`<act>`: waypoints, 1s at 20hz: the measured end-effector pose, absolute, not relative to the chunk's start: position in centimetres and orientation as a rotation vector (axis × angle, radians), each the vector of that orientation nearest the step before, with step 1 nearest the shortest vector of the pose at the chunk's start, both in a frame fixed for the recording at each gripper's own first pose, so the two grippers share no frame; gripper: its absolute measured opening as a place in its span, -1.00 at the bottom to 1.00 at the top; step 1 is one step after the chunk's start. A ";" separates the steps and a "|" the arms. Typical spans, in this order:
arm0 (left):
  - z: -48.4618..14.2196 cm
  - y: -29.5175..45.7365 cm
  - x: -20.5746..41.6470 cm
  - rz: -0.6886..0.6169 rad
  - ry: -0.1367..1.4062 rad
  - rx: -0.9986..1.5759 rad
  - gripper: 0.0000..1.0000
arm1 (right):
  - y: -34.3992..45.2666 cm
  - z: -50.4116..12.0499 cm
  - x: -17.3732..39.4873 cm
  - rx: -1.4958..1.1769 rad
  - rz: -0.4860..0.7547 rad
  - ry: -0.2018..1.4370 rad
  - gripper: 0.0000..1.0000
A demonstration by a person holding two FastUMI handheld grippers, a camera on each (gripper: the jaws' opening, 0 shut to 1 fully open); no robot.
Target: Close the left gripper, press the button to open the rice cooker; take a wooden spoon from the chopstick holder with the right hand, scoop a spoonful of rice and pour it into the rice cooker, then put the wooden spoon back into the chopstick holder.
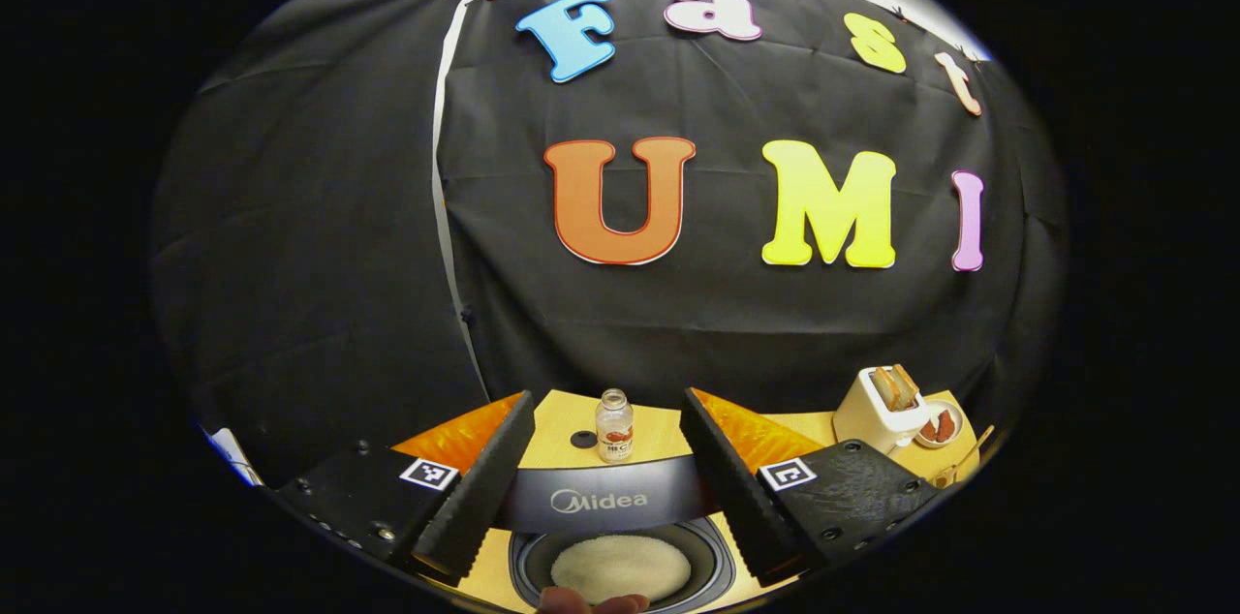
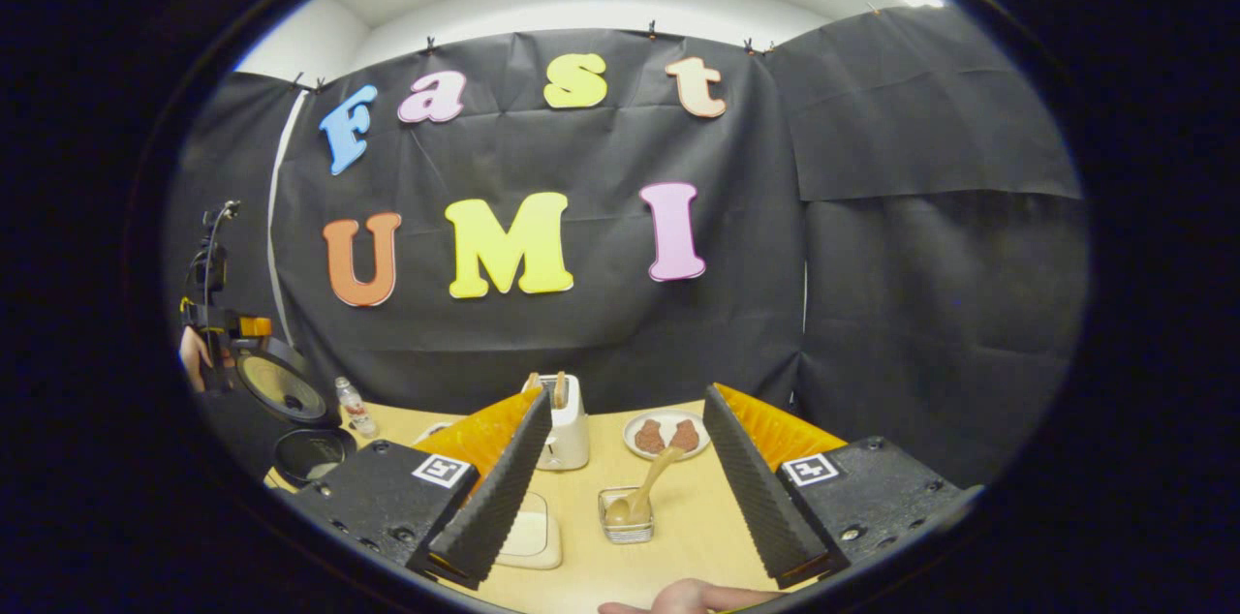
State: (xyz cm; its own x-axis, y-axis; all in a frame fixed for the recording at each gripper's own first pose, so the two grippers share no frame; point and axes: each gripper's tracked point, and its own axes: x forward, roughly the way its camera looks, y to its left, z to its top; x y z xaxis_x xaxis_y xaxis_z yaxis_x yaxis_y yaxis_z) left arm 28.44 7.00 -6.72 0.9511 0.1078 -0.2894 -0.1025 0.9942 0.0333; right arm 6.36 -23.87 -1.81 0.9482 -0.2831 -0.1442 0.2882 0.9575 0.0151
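In the right gripper view, the open black rice cooker (image 2: 308, 452) stands at the far left of the light wooden table (image 2: 697, 517), its round lid (image 2: 281, 388) raised upright. The other gripper and a hand (image 2: 197, 354) show just behind the lid. A small clear bottle (image 2: 356, 408) stands beside the cooker. Further right come a white toaster (image 2: 565, 422), a white plate of brown food (image 2: 666, 436) and a clear square chopstick holder (image 2: 627, 515) with the wooden spoon (image 2: 641, 493) leaning in it. The right gripper (image 2: 630, 488) has its jaws spread wide and empty, framing the holder from well short of it.

In the left gripper view, the left gripper (image 1: 608, 478) hangs over the cooker's dark pot (image 1: 620, 564), which contains white rice (image 1: 620, 567). Its jaws stand wide apart, gripping nothing.
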 end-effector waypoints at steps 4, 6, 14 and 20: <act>-7.1 5.8 26.0 0.097 0.305 0.001 0.96 | -22.6 -2.1 6.9 0.062 -0.255 0.148 0.96; -7.6 5.4 24.7 0.096 0.309 0.013 0.96 | -21.9 -1.7 7.0 0.064 -0.230 0.136 1.00; -13.7 2.4 17.2 0.068 0.417 -0.036 0.93 | -19.4 -1.7 7.8 0.048 -0.148 0.143 1.00; -18.0 1.7 15.0 0.063 0.490 -0.046 0.94 | -19.0 -1.7 8.0 0.035 -0.128 0.151 1.00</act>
State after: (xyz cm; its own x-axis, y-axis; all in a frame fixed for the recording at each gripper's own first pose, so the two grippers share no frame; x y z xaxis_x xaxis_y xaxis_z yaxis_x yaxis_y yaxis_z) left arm 15.04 1.70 -18.00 0.8806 0.0496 -0.4713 -0.0719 0.9970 -0.0294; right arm 7.98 -18.98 -1.68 0.9804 -0.1250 -0.1526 0.1303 0.9912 0.0252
